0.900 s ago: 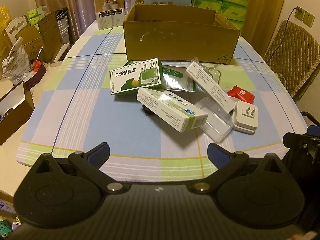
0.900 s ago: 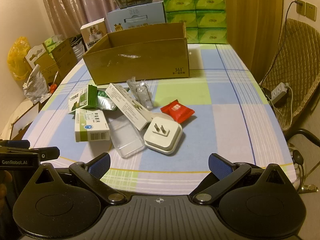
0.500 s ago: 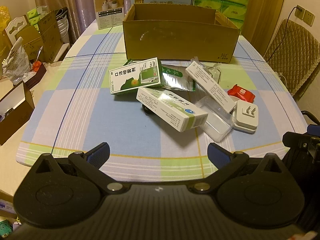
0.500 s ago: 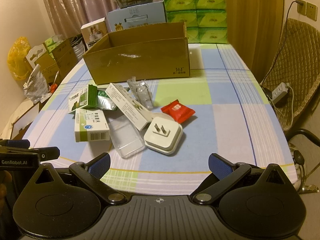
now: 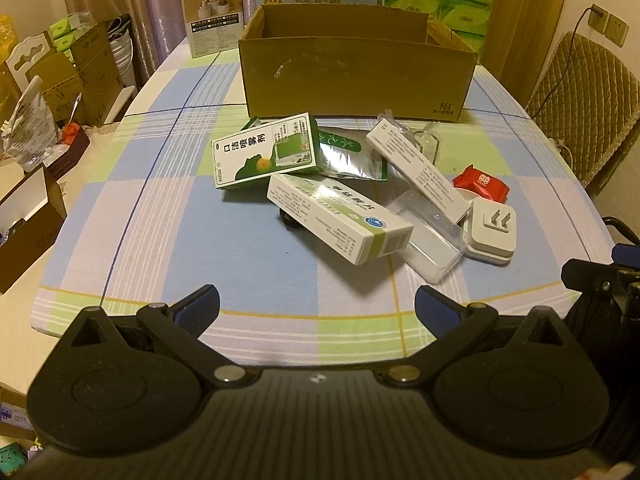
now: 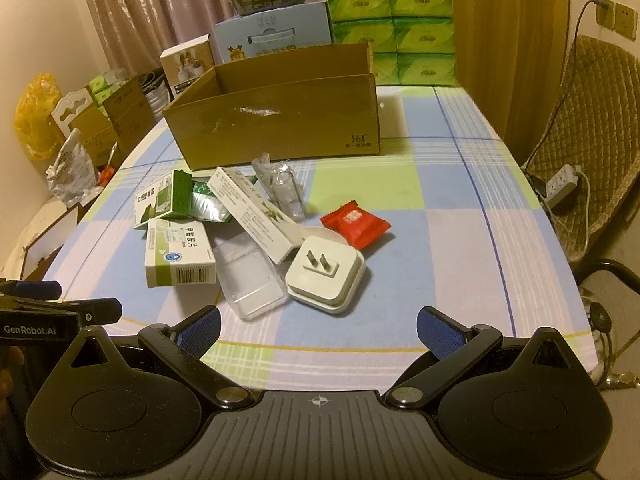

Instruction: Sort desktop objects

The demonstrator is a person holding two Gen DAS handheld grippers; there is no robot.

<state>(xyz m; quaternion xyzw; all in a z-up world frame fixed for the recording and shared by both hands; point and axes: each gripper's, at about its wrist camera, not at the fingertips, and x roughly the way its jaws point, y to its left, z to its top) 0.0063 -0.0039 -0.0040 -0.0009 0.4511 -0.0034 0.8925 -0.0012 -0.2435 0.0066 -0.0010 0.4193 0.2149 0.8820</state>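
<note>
While the cardboard box (image 5: 356, 76) stands open-topped at the upper centre of the left wrist view, the part of its interior that shows holds nothing; the floor behind its near wall is hidden. It rests on the checked tablecloth (image 5: 160, 216), with the clutter just in front of it. A clear plastic tray (image 5: 428, 236) lies right of centre, seemingly nothing inside, with the narrow white box (image 5: 416, 170) resting across its far end.

Left of the tray, the green-and-white spray box (image 5: 264, 156) leans over a silver foil pouch (image 5: 352, 156), and the white medicine box (image 5: 340, 216) lies diagonally in front of both, over a small dark object too hidden to identify. The white plug adapter (image 5: 492, 228) sits prongs-up against the tray's right side, touching it, and the red candy wrapper (image 5: 480, 184) lies just behind the adapter. A crumpled clear bag (image 6: 282, 188) sits in the upper middle of the right wrist view, between the narrow box and the cardboard box.

The left gripper (image 5: 316, 306) is spread wide at the bottom of its frame — nothing between its blue pads (image 5: 198, 306), touching nothing. The right gripper (image 6: 318, 326) is equally wide apart, holding nothing, with the adapter just beyond its tips.
</note>
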